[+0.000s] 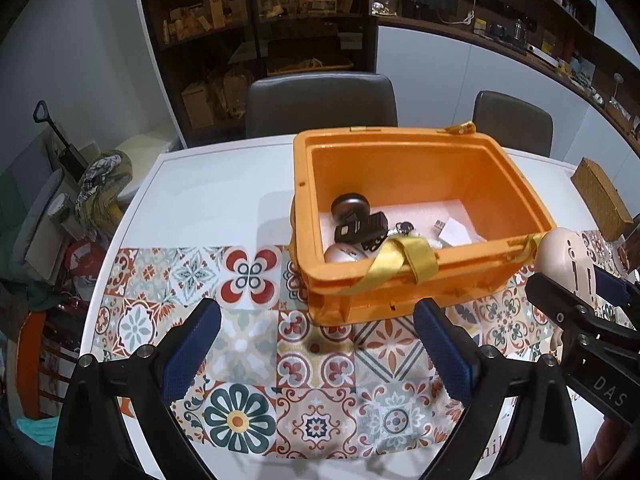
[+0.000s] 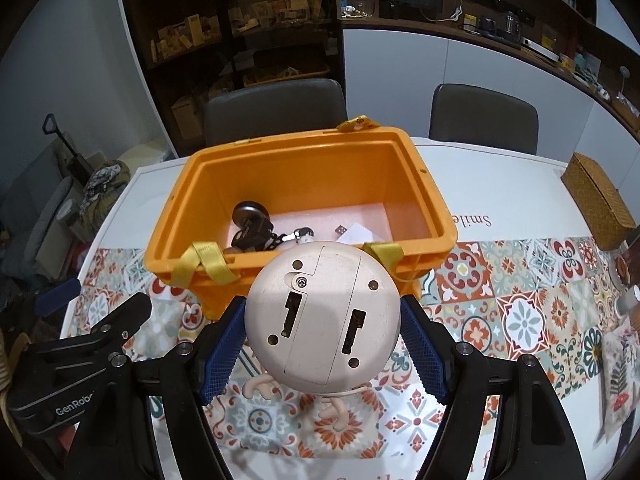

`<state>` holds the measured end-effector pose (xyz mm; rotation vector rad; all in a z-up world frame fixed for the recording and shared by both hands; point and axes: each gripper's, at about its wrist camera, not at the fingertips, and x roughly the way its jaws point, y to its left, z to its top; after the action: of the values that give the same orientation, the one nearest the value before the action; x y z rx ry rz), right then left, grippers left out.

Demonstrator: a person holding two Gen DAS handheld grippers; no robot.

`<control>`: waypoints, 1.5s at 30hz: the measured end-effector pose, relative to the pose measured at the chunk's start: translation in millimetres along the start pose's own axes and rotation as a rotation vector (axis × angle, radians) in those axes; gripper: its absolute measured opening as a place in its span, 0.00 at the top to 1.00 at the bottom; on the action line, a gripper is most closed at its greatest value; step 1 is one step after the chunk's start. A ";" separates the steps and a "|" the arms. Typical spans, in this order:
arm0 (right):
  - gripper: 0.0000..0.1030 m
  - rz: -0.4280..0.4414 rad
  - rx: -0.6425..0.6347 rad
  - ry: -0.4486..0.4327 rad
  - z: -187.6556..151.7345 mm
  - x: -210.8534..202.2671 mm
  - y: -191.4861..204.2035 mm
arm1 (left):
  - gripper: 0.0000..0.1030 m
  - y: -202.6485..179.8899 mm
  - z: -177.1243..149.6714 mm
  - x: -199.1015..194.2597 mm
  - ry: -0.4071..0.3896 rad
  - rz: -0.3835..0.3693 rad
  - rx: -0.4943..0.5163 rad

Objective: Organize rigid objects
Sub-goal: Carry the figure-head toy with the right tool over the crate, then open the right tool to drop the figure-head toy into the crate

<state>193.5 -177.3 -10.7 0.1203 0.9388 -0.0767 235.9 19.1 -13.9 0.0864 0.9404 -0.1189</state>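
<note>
Readable writing is sparse: the letters "DAS" show in white on the black body of the right gripper point(image 1: 588, 280) seen from the left view, "GenRob" shows on the black body of the left gripper point(image 1: 316, 344) seen from the right view, and the word "Smile" is printed upside down on the white worktop point(image 2: 500, 168) just right of the open orange plastic storage box point(image 2: 304, 184). The left gripper's blue-padded jaws stand wide apart over the patterned tile-print cloth point(image 1: 248, 360), with nothing between them. The right gripper's jaws are partly closed, pads pressing both sides of a round, pale pink plastic toy point(image 2: 323, 316) with two dark slots and small curled feet, held above the cloth at the near side of the box. Inside the box, on pink foam, lie a grey round-headed object point(image 1: 350, 204), black gadgets and small white items. Yellow ribbon straps point(image 1: 404, 258) hang over its near rim.
</note>
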 end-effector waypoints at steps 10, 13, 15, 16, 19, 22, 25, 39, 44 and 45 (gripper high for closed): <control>0.27 -0.003 -0.012 -0.033 20.6 0.3 0.7 | 0.00 1.0 19.9 -2.6 -0.031 -0.002 -0.012; 0.27 -0.002 -0.015 -0.033 26.6 3.0 0.9 | 0.00 2.0 26.2 -0.4 -0.039 0.007 -0.015; 0.27 -0.002 -0.018 -0.034 31.2 5.6 1.1 | 0.00 1.7 30.6 2.1 -0.039 0.009 -0.015; 0.27 -0.005 -0.021 -0.034 33.5 7.1 1.1 | 0.00 1.8 32.6 3.7 -0.038 0.011 -0.014; 0.27 -0.010 -0.026 -0.034 39.3 12.3 0.3 | 0.00 1.9 37.6 9.3 -0.032 0.011 -0.012; 0.27 -0.018 -0.032 -0.033 45.8 20.1 0.0 | 0.00 2.6 42.3 16.0 -0.022 0.002 -0.015; 0.27 -0.025 -0.045 -0.029 53.4 27.3 2.5 | 0.00 3.1 47.3 22.6 -0.018 0.007 -0.016; 0.27 -0.019 -0.073 0.048 72.8 75.7 11.9 | 0.00 16.1 56.6 49.1 0.008 0.069 -0.021; 0.27 -0.005 -0.057 0.099 70.3 94.7 11.8 | 0.00 18.6 55.7 53.8 0.017 0.075 -0.020; 0.27 -0.006 -0.050 0.111 69.6 98.9 10.9 | 0.00 19.2 55.5 54.3 0.018 0.075 -0.021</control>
<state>308.7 -177.3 -49.2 0.0757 1.0515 -0.0524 314.7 27.7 -24.8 0.1034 0.9552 -0.0395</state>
